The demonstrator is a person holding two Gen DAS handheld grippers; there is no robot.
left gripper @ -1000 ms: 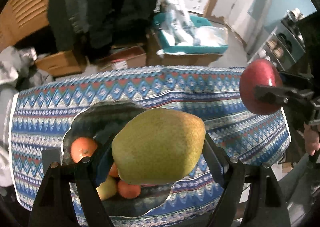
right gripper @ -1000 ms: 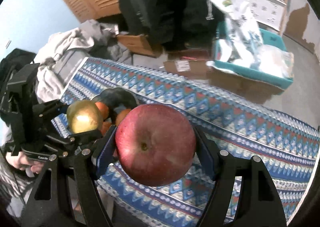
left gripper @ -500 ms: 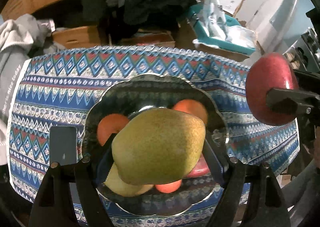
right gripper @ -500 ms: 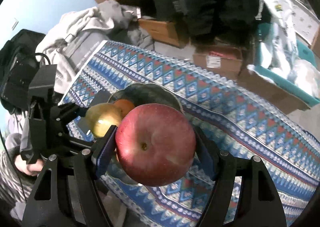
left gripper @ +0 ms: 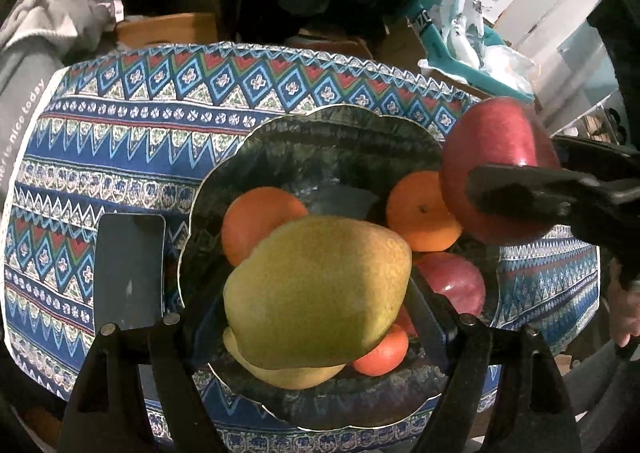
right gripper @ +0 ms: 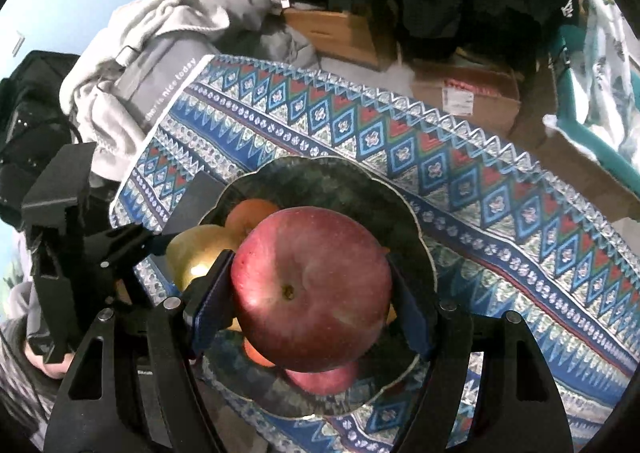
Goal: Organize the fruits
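My left gripper [left gripper: 316,293] is shut on a yellow-green pear [left gripper: 316,289] and holds it over the near part of a dark scalloped bowl [left gripper: 336,145]. The bowl holds two oranges [left gripper: 260,221], a red apple [left gripper: 456,281], a small red-orange fruit [left gripper: 384,353] and another pear [left gripper: 288,373]. My right gripper [right gripper: 310,297] is shut on a big red apple [right gripper: 310,293] and holds it over the same bowl [right gripper: 340,181]. That apple shows at the bowl's right rim in the left wrist view [left gripper: 492,157]. The held pear shows in the right wrist view [right gripper: 196,253].
The bowl sits on a table with a blue patterned cloth [left gripper: 140,125]. A dark phone [left gripper: 130,269] lies flat just left of the bowl. Grey clothes [right gripper: 160,37], cardboard boxes [right gripper: 468,93] and a teal bin [left gripper: 460,53] lie beyond the table's far edge.
Both grippers have moved in over the bowl with their fruit. The red apple has come from beside the table to the bowl's right rim. The bowl fills more of both views.
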